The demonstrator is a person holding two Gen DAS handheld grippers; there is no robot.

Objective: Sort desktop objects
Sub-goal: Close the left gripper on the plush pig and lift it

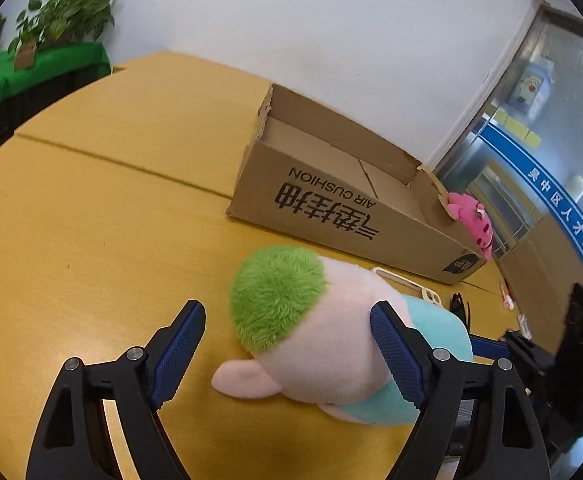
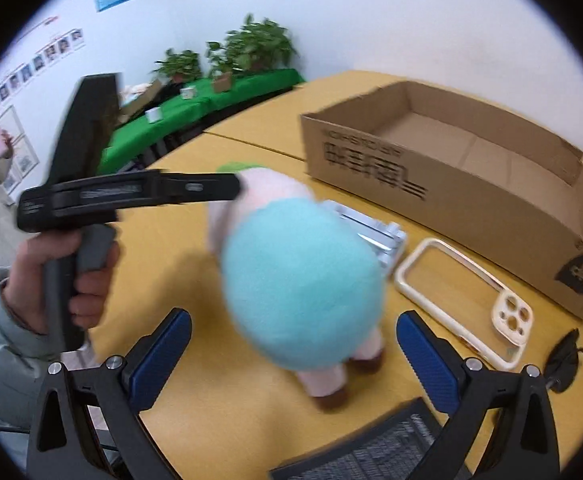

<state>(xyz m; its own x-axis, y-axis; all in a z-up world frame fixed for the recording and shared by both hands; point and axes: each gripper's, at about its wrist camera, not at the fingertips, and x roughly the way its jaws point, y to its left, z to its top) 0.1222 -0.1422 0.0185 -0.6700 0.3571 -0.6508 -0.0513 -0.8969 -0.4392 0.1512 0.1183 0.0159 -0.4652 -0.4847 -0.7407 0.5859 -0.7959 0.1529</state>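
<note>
A plush doll (image 1: pixel 323 320) with green hair, a pink head and a teal body (image 2: pixel 303 280) lies on the yellow table (image 1: pixel 91 240). My left gripper (image 1: pixel 287 340) is open and straddles its head. The right pad (image 1: pixel 391 344) is against the doll and the left pad (image 1: pixel 183 344) stands clear of it. My right gripper (image 2: pixel 295 344) is open around the doll's lower body and legs, with neither pad touching. In the right wrist view a hand holds the left gripper's black body (image 2: pixel 131 196) at the doll's head. An open, empty cardboard box (image 1: pixel 331 200) (image 2: pixel 451 184) stands just beyond.
A cream phone case (image 2: pixel 463 300) and a silvery metal object (image 2: pixel 375 232) lie between doll and box. A pink plush toy (image 1: pixel 471 220) peeks from behind the box's right end. A small black item (image 2: pixel 563 360) and a dark mesh surface (image 2: pixel 371 448) are near. Potted plants (image 2: pixel 251 48) stand beyond the table.
</note>
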